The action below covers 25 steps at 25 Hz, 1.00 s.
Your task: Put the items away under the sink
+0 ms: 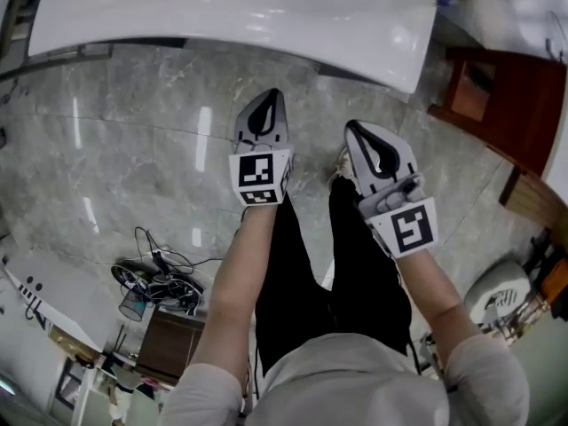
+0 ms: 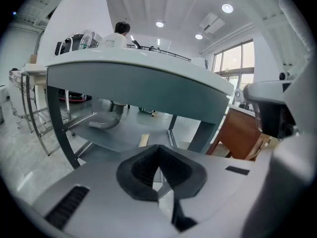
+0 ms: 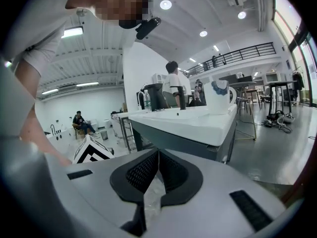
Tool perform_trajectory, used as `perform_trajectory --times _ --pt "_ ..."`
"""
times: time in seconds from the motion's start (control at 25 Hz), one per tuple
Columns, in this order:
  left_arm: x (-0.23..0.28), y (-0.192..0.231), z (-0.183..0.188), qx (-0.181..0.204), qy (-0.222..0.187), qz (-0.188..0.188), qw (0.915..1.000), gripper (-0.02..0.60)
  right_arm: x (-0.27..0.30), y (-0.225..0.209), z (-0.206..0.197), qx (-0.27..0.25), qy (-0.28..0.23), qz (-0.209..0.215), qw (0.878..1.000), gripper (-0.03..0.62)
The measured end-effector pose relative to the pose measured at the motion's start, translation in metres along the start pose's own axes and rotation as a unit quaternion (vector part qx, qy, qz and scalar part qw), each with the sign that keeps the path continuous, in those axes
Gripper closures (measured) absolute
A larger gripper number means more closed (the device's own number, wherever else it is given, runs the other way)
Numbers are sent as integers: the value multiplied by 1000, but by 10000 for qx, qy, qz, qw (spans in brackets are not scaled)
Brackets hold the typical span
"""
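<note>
Both grippers are held side by side above the grey marble floor, a short way in front of the white sink counter (image 1: 240,11). My left gripper (image 1: 267,98) is shut, its dark pads pressed together with nothing between them. My right gripper (image 1: 353,129) is shut and empty as well. In the left gripper view the left gripper (image 2: 158,148) points at the sink unit's grey underside (image 2: 143,90), with a low shelf (image 2: 126,135) and a drain pipe (image 2: 103,123) beneath. In the right gripper view the right gripper (image 3: 157,153) faces the counter's corner (image 3: 198,122), where a white jug (image 3: 218,96) stands.
A brown wooden cabinet (image 1: 497,105) stands right of the sink. A tangle of cables and gear (image 1: 158,284) lies on the floor at the lower left. A metal rack (image 2: 29,113) is left of the sink unit. A person (image 3: 174,86) stands behind the counter.
</note>
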<state>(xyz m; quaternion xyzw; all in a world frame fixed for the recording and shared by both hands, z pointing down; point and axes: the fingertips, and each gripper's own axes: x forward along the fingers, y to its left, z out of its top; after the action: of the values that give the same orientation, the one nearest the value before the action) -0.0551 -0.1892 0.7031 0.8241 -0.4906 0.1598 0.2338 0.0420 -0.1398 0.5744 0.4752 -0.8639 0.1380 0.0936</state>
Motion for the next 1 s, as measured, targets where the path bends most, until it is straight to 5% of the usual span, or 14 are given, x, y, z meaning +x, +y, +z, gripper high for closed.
perform_trajectory --times 0.56,1.0 --pt "-22 -28 49 141 -107 -355 9992 578 -38 -11 51 176 -329 -501 9980 561" --pt "-55 -41 82 45 -298 -441 9986 578 -50 0 93 -192 -326 -521 9979 560"
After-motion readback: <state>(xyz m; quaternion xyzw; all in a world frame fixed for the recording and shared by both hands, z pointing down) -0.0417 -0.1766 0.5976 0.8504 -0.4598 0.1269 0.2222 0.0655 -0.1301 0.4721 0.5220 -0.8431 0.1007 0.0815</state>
